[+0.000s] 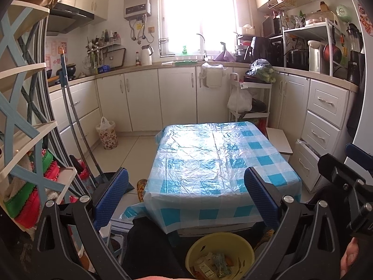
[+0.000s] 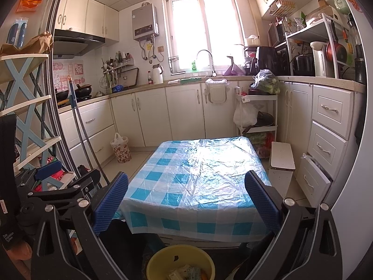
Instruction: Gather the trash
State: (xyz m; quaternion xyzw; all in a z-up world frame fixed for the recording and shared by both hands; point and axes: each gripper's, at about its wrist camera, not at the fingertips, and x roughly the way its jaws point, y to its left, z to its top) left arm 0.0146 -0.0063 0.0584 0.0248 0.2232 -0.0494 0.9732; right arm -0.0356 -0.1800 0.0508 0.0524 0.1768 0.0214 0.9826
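A low table (image 1: 219,163) (image 2: 198,186) covered by a blue-and-white checked plastic cloth stands in front of me. A yellow bucket (image 1: 220,242) (image 2: 163,260) sits on the floor below its near edge and holds several wrappers (image 1: 214,264) (image 2: 184,271). My left gripper (image 1: 186,200) is open and empty, raised in front of the table's near edge above the bucket. My right gripper (image 2: 186,200) is open and empty at about the same height. The right gripper also shows at the right edge of the left wrist view (image 1: 347,177), and the left gripper at the left of the right wrist view (image 2: 67,182).
A flowered bin (image 1: 107,135) (image 2: 121,149) with a white bag stands by the cabinets at left. A mop handle (image 1: 70,107) leans at left beside a shelf rack (image 1: 25,126). A white stool (image 2: 282,161) and a trolley (image 1: 251,98) stand right of the table.
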